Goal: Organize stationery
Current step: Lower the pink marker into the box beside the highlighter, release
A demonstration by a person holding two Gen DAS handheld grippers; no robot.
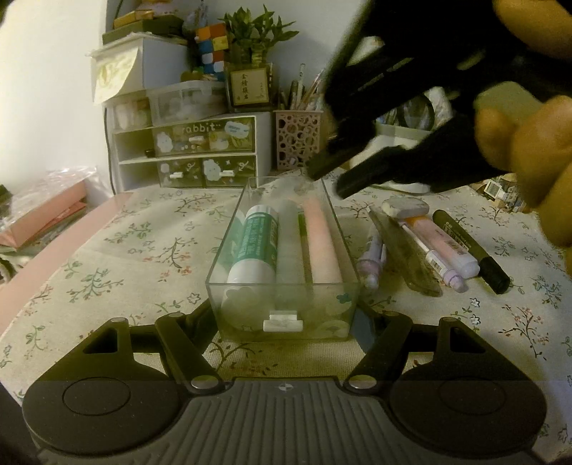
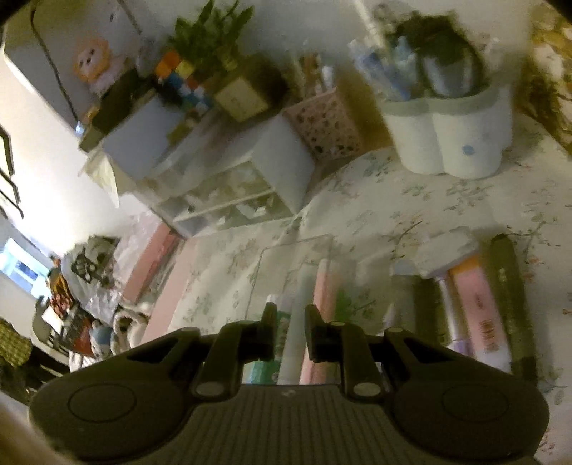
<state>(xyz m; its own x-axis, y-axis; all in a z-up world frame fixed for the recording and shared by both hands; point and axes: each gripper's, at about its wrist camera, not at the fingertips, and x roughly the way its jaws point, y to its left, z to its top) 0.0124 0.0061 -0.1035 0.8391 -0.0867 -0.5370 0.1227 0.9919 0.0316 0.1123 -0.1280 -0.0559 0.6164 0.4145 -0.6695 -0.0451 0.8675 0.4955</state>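
Drawer [image 1: 282, 286] sits clamped in left tool [image 1: 284, 322]; right tool [image 1: 329, 179] hovers released above it.

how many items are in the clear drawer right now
3: green-labelled tube on the left, translucent white stick in the middle, pink stick on the right. Smaller things underneath may be hidden.

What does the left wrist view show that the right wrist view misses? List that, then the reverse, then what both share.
Left wrist only: the right gripper hovering open and empty over the far end of the clear box, the hand holding it, the left gripper clamped on the box's near end, and a purple pen.
Right wrist only: a bright window and a doll.
Both: the box with its green-labelled tube, the pink highlighter, the dark marker, the lattice pen cup and the plant.
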